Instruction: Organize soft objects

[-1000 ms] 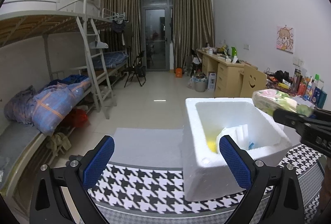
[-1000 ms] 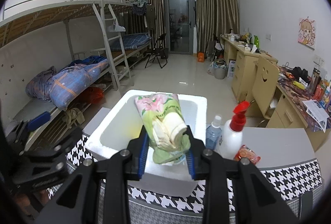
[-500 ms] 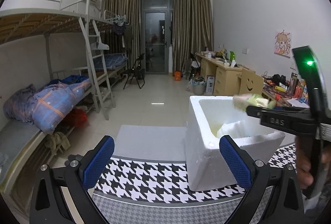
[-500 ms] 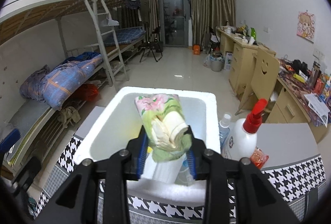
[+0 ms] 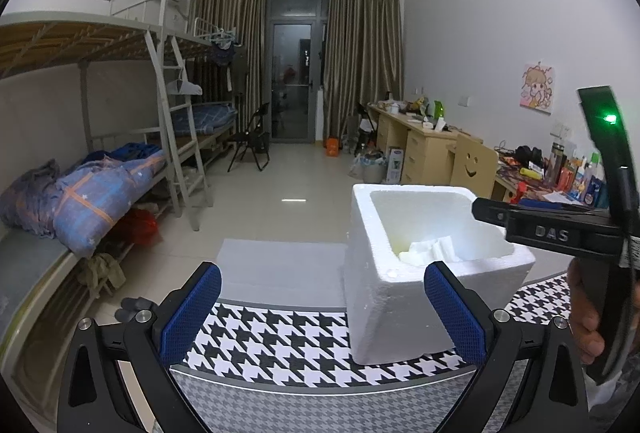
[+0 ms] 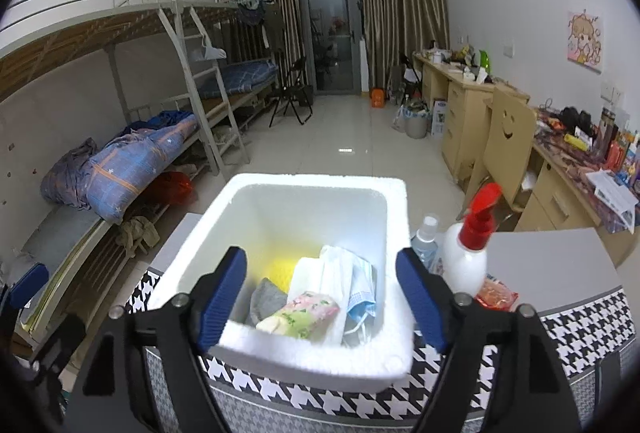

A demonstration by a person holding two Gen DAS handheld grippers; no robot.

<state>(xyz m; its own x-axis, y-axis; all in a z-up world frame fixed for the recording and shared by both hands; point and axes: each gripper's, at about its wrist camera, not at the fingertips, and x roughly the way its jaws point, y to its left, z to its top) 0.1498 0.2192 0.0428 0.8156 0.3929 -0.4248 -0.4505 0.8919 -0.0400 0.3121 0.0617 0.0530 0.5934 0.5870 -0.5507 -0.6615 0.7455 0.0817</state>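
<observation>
A white foam box (image 6: 276,205) (image 5: 384,297) stands on the houndstooth tablecloth (image 6: 580,329). Inside it lie a floral green-and-pink packet (image 6: 304,315), white face masks (image 6: 340,277), a blue mask (image 6: 362,297), a grey cloth (image 6: 268,299) and something yellow (image 6: 282,267). My right gripper (image 6: 322,295) hovers over the box's near rim, its jaws opening wide, with nothing pressed between its blue pads; the packet lies loose below. In the left wrist view the right gripper (image 5: 560,233) reaches over the box from the right. My left gripper (image 5: 322,307) stands open and empty to the left of the box.
A white pump bottle with a red top (image 6: 468,253), a small clear bottle (image 6: 426,243) and a red snack packet (image 6: 496,295) stand right of the box. A grey sheet (image 5: 280,265) covers the table's far part. Bunk beds (image 5: 100,185) line the left wall, desks (image 5: 424,149) the right.
The right gripper, which was shut on the floral packet above the box, opened; the packet dropped into the box. The left gripper drifted slightly left, away from the box.
</observation>
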